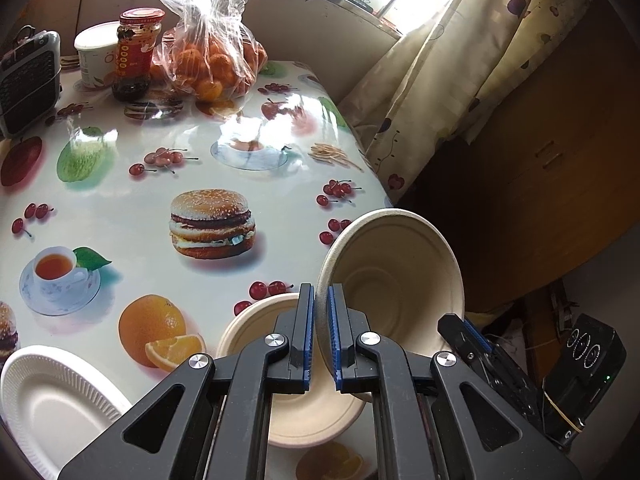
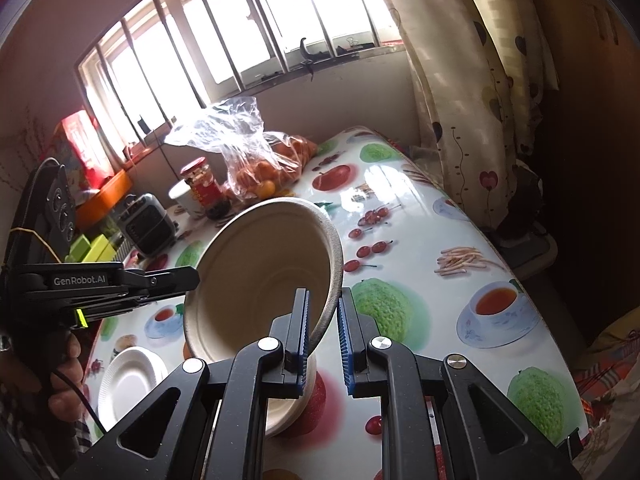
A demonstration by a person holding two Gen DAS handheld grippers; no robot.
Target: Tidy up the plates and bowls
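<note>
While both grippers point down over the tabletop (image 1: 120, 208), each one pinches the rim of the same tilted bowl (image 1: 394, 276). From the left wrist view, the left gripper (image 1: 320, 332) is clenched on the near-left part of that rim, its blue pads pressed on either side of the thin wall with almost no gap. The bowl hangs tipped on its side above the tabletop, its hollow facing the camera, over the right edge of the cloth. The right gripper (image 1: 472, 340) reaches in from the lower right and meets the bowl's opposite rim.

From the right wrist view, the right gripper (image 2: 324, 320) grasps the bowl's (image 2: 260, 272) right-hand rim: the left pad lies inside against the wall and the right pad outside, the jaws nearly closed (a sliver of space shows lower down, between the pads' near ends). The left gripper (image 2: 176, 276), held by a hand (image 2: 64, 368), comes in from the left and touches the far rim.

Directly below the lifted bowl, a second bowl (image 1: 308, 412) rests upright on the tabletop, partly hidden by the grippers. A white plate (image 1: 52, 404) lies to its left, near but apart. Farther back stand a bag of oranges (image 1: 216, 60), a jar (image 1: 138, 52) and a white cup (image 1: 96, 56).
</note>
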